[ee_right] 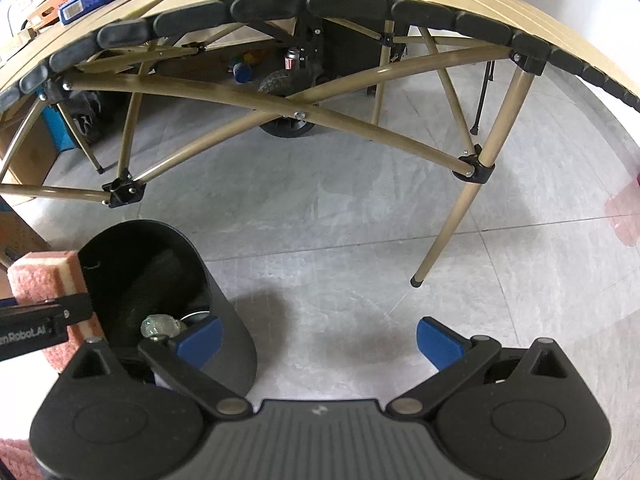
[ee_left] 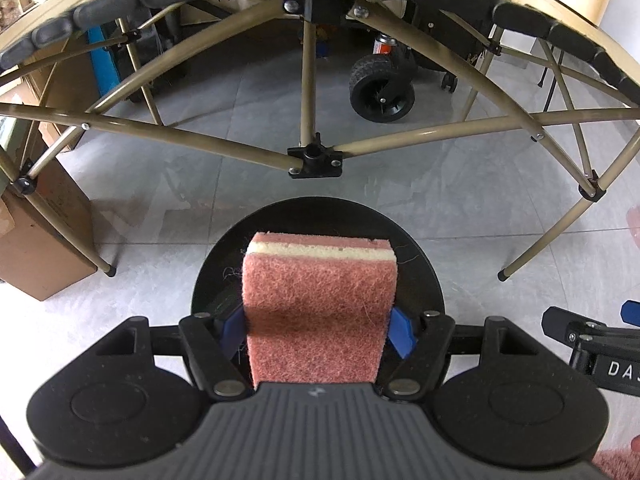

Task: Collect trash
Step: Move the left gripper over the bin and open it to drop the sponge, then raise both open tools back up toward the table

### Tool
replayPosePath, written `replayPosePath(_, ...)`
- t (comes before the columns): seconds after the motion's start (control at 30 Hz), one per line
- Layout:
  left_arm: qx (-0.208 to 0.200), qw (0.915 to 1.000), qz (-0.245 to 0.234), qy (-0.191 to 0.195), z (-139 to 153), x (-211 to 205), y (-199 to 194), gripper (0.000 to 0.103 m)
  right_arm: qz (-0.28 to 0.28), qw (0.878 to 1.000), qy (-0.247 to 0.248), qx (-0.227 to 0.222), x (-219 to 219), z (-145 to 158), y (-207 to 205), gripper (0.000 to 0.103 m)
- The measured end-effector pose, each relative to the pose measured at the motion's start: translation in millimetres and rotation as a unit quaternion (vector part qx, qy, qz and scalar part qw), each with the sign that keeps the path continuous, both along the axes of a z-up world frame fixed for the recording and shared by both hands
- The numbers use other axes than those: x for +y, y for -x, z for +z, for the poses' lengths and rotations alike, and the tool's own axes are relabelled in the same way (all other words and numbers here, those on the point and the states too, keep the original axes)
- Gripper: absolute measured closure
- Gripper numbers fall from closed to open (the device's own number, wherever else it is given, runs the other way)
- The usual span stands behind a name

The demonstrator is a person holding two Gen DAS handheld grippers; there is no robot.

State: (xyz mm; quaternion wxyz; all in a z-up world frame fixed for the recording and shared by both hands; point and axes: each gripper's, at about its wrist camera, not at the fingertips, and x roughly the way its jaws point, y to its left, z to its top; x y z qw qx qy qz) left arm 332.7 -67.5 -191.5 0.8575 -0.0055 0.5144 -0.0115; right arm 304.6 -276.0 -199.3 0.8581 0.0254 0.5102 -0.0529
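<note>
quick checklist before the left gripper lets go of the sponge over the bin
1. Sponge gripped between the left gripper pads: ok.
2. Sponge over the bin mouth: ok in the left wrist view; in the right wrist view it looks near the rim's outer side, so cannot tell for sure.
3. Bin upright on the floor, mouth open: ok.
4. Room inside the bin: ok, only a crumpled clear wad and something dark show at the bottom.
5. Right gripper empty, jaws wide: ok.
6. Right gripper clear of the drop path: not ok, one finger hangs over the bin's mouth.
</note>
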Motion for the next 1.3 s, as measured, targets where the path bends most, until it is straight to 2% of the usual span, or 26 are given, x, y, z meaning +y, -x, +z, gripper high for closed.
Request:
replayPosePath(0.43, 0.009, 0.9999, -0.008, -0.006, -7, -12, -10, 0.032, 0.0, 1.0, 0.008, 0.002, -2, -1, -7, 0.0)
replayPosePath(0.47, 0.008, 0.9999, -0.01, -0.008, -8, -12, -9, 0.029, 0.0, 1.0, 0.008, 0.002, -1, -1, -7, 0.0)
replayPosePath(0.57, 0.01, 0.9998, -0.014, -0.008, -9, -13, -9, 0.0, 0.0, 1.0, 0.007, 0.003, -1, -2, -6, 0.0)
replayPosePath(0.7, 0.031, 0.9995, -0.009, 0.001, -9, -9, -10, 0.0, -0.002, 1.0, 0.007, 0.004, -1, -2, -5, 0.0)
replayPosePath(0.93, 0.045, 0.9989, -0.011, -0.012, -11, -6, -10, 0.0, -0.002, 1.0, 0.007, 0.004, -1, -2, -5, 0.0)
replayPosePath(1.3, 0.043, 0.9986, -0.016, -0.024, -9, -5, -7, 0.0, 0.0, 1.0, 0.008, 0.005, 1, -3, -4, 0.0)
